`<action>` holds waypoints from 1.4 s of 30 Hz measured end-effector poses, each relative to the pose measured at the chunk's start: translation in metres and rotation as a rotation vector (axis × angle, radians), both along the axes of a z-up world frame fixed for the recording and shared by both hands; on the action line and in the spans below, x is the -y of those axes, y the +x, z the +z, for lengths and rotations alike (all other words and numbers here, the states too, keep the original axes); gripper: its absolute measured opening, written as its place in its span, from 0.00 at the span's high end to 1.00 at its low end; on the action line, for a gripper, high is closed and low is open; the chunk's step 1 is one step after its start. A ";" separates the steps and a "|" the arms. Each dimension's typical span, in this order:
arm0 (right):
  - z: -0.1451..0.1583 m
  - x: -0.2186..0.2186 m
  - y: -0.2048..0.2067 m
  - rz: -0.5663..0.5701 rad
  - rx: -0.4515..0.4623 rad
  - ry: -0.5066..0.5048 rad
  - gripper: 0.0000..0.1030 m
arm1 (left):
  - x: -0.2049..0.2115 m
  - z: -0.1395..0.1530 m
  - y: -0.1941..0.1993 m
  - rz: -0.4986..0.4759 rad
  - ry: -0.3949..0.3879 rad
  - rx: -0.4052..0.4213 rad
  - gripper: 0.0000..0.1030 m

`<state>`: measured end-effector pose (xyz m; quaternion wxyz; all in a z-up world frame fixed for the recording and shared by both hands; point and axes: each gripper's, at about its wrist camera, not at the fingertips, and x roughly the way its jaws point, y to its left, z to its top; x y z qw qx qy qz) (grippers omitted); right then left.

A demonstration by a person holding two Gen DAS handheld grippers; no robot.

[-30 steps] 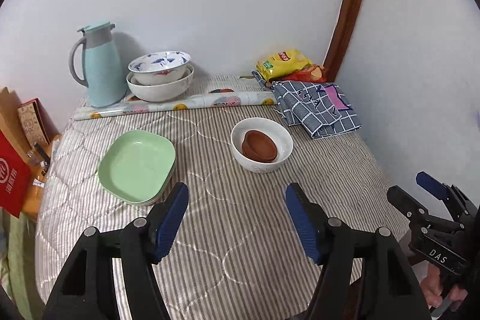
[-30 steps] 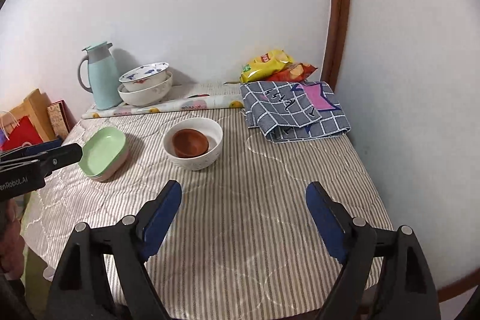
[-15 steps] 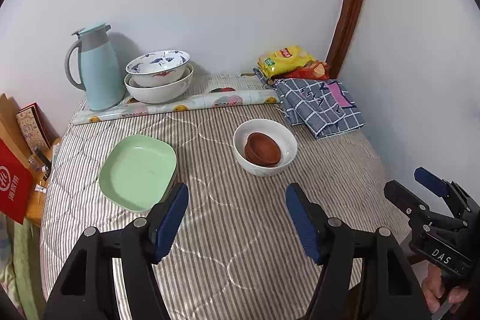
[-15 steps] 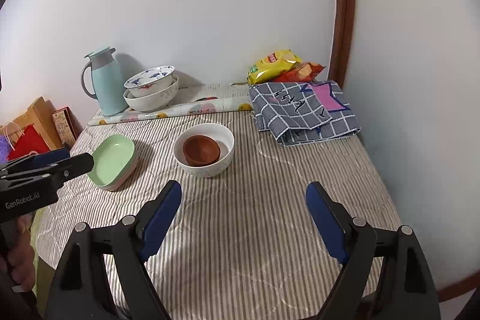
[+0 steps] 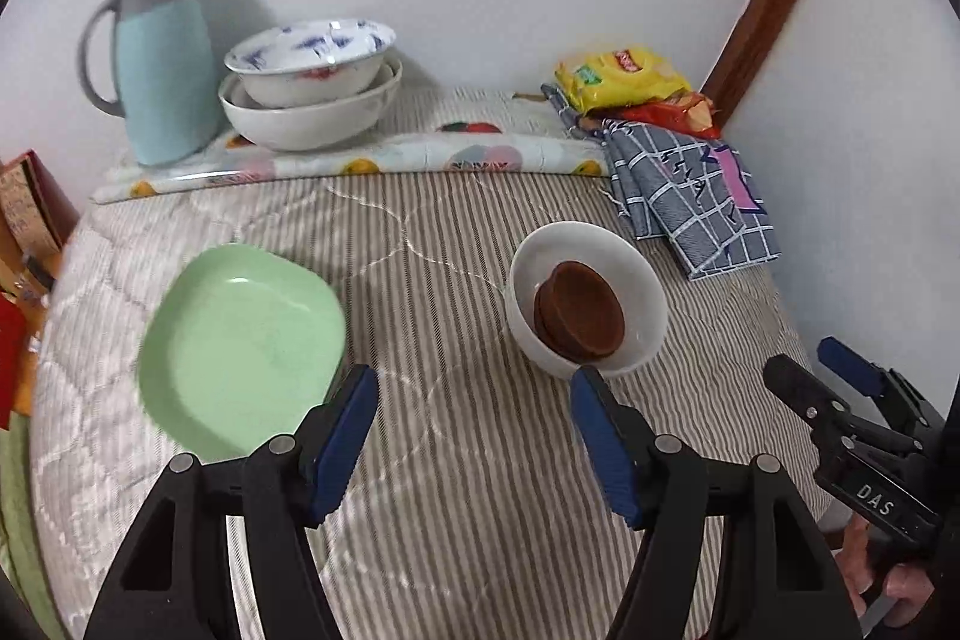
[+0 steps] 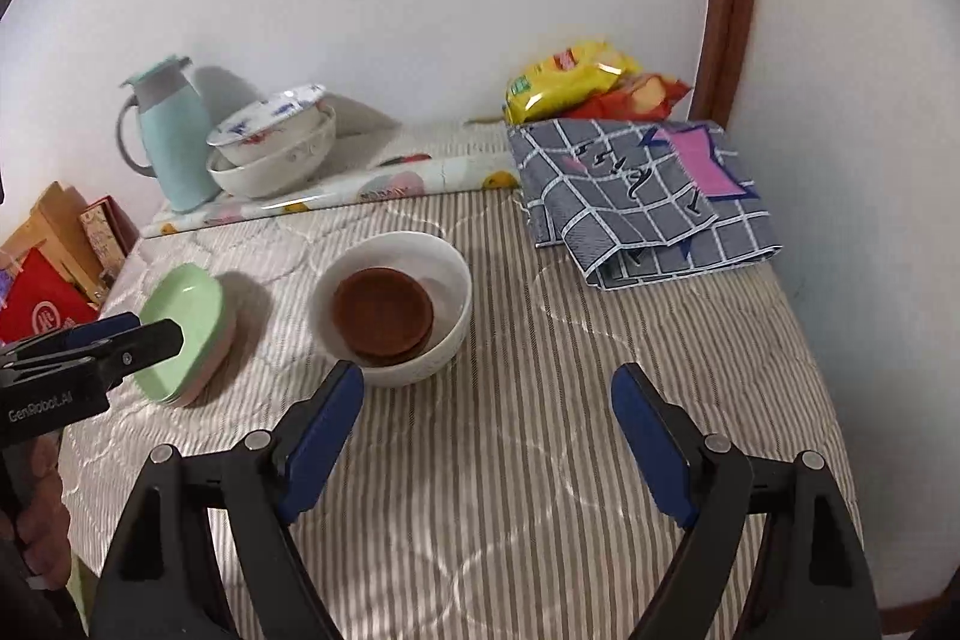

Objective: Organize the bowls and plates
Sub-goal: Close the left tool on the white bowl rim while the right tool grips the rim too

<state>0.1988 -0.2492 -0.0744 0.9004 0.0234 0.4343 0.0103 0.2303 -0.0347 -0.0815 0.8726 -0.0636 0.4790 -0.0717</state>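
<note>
Surface: striped quilted desk (image 5: pixel 456 460) stood against white walls.
Left tongs (image 5: pixel 474 421): wide, holding nothing, above the desk.
Right tongs (image 6: pixel 489 418): wide, holding nothing.
Green plates (image 5: pixel 240 340): just ahead-left of left tongs.
White bowl (image 6: pixel 444 268): held brown bowls (image 6: pixel 384 316), just ahead of right tongs' left finger.
Stacked bowls (image 5: pixel 312 94): far ahead, beside blue jug (image 5: pixel 162 64).

Glossy white bowl (image 5: pixel 588 307), quilted cloth table cover (image 5: pixel 456 490)

"DAS" marks the right tool (image 5: pixel 840 388); "GenRobot.AI" the left tool (image 6: pixel 144 334).
</note>
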 end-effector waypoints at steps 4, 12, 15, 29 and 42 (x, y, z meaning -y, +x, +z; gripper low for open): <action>-0.018 0.000 0.033 0.006 -0.036 0.013 0.33 | 0.005 -0.018 0.029 -0.014 -0.016 -0.049 0.49; -0.054 -0.001 0.086 0.001 -0.114 0.055 0.42 | 0.020 -0.045 0.070 -0.058 -0.004 -0.112 0.49; -0.067 -0.004 0.097 0.002 -0.144 0.054 0.44 | 0.024 -0.056 0.081 -0.067 -0.003 -0.137 0.49; -0.100 -0.011 0.128 -0.017 -0.272 0.013 0.56 | 0.034 -0.080 0.106 -0.079 0.015 -0.214 0.55; -0.111 -0.008 0.139 0.008 -0.309 0.088 0.62 | 0.045 -0.089 0.116 -0.122 0.012 -0.256 0.79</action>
